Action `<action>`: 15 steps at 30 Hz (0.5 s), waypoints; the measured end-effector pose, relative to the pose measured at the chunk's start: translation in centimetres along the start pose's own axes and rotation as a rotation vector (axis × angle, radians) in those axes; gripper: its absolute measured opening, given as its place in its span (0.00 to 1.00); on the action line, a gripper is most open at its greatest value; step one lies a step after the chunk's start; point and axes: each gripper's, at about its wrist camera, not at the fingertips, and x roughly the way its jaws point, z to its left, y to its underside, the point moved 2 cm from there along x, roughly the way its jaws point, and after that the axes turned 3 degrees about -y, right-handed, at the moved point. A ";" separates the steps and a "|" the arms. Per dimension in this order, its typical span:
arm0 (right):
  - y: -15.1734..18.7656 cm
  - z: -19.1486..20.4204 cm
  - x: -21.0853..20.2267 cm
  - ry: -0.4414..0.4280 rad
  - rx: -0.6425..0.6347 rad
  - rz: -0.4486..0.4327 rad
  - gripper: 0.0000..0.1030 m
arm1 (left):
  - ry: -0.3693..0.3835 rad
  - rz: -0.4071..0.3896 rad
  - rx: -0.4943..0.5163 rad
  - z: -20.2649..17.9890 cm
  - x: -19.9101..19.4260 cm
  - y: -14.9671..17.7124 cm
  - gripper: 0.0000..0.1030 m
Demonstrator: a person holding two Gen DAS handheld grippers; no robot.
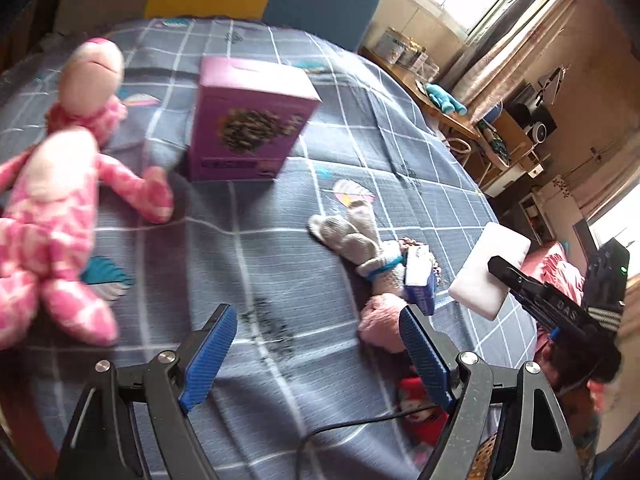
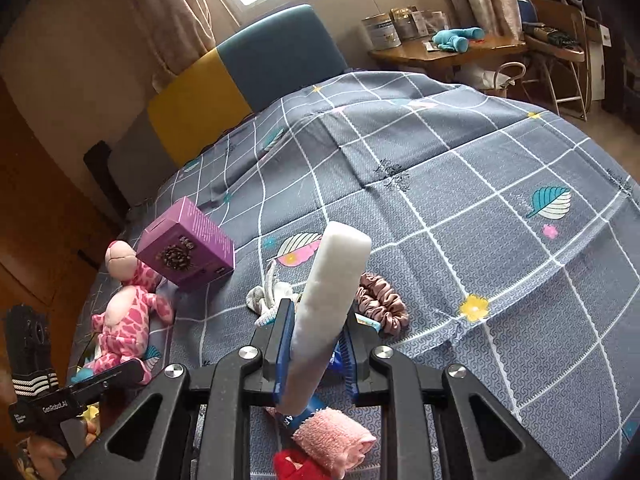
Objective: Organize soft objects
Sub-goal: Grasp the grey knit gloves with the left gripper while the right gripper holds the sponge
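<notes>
Soft objects lie scattered on the bed [image 2: 480,200] | pink plush toy [image 1: 60,200] beside purple box [image 1: 248,120] | white sponge [image 2: 332,300] clamped in right gripper [image 2: 316,344], best carried level | left gripper [image 1: 320,352] wide open, empty.

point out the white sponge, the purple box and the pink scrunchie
white sponge [image 2: 334,280], right wrist view, middle of its narrow edge
purple box [image 1: 250,132], left wrist view, printed front face
pink scrunchie [image 2: 384,300], right wrist view, gathered ring
</notes>
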 end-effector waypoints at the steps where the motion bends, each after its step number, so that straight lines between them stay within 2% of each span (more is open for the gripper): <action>1: 0.0 0.0 0.0 0.031 -0.012 -0.009 0.20 | 0.011 0.016 -0.005 -0.7 1.0 -0.3 0.81; 3: 0.0 0.2 -0.4 0.103 -0.046 -0.034 0.20 | 0.003 0.033 -0.021 -1.6 2.5 -0.7 0.82; 8: -0.2 -0.8 -0.5 0.142 -0.017 -0.045 0.20 | 0.041 0.115 -0.106 -3.3 6.8 -1.5 0.76; 15: -0.2 -0.9 -0.7 0.090 -0.002 -0.047 0.20 | 0.059 0.159 -0.181 -5.3 10.7 -2.5 0.57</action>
